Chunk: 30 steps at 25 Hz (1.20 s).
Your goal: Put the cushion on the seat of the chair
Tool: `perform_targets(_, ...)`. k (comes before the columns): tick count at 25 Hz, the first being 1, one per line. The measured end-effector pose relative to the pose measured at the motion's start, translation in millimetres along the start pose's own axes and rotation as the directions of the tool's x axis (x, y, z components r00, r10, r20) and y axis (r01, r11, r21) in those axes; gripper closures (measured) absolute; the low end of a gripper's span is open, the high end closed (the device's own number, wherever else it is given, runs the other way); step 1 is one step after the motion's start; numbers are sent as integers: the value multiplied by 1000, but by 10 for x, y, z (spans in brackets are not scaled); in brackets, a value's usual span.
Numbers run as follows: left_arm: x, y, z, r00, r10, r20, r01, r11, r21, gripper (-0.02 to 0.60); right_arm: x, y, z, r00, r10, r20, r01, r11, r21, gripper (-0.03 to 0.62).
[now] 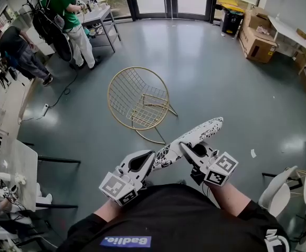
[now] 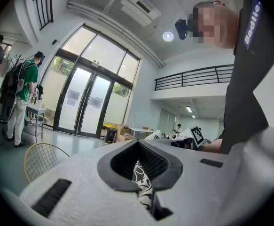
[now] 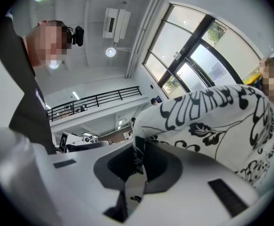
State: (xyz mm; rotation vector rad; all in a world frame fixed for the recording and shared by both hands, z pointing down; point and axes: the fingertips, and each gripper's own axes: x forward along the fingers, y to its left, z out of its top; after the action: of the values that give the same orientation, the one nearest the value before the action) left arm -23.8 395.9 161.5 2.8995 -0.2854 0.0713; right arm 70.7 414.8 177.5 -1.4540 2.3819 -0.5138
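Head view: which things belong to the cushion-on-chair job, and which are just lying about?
Job: patterned cushion, pinched by left gripper and right gripper; gold wire chair, seat bare.
Lying about: cardboard boxes, grey table, power strip with cable, scrap of paper on the floor.

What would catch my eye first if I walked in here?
A black-and-white patterned cushion, held low in the head view, with the left hand-held gripper and the right hand-held gripper each shut on its edge. Just beyond it a gold wire chair sits on the shiny grey floor, its seat bare.
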Motion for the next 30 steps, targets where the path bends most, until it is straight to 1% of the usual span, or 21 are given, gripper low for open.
perform_targets(4,82,-40,-15,999,36,-1,-36,999,5,568,-85,-165,-13,1000,14,-12,-13,1000,9,556)
perform_targets(7,154,-24,-46,999,48,-7,-48,999,2,568,-111,-269,-20,1000,13,-16,-13,1000,15,556)
perform_targets(13,276,263,-65,999,44,8,-44,999,-26,568,49,-497,-59,999,-17,-38,17,1000,18,556)
perform_targets(19,499,780,6,999,-3,33,5,999,-42,568,373,-800,-87,995,-73,-62,72,997,-14,556)
perform_targets(23,647,1232,126,998,-45,38,46,998,-52,568,700,-982,-102,992,-100,-79,98,995,-30,556)
perform_targets(26,690,1610,222,997,-74,38,76,995,-60,568,961,-1081,-121,987,-120,-104,114,992,-60,556)
perform_targets(28,702,1857,251,995,-91,33,93,993,-77,568,1115,-1142,-153,984,-135,-118,127,989,-76,556)
perform_targets(30,735,2076,263,994,-109,28,111,989,-96,568,1239,-1235,-185,980,-157,-120,149,986,-72,556)
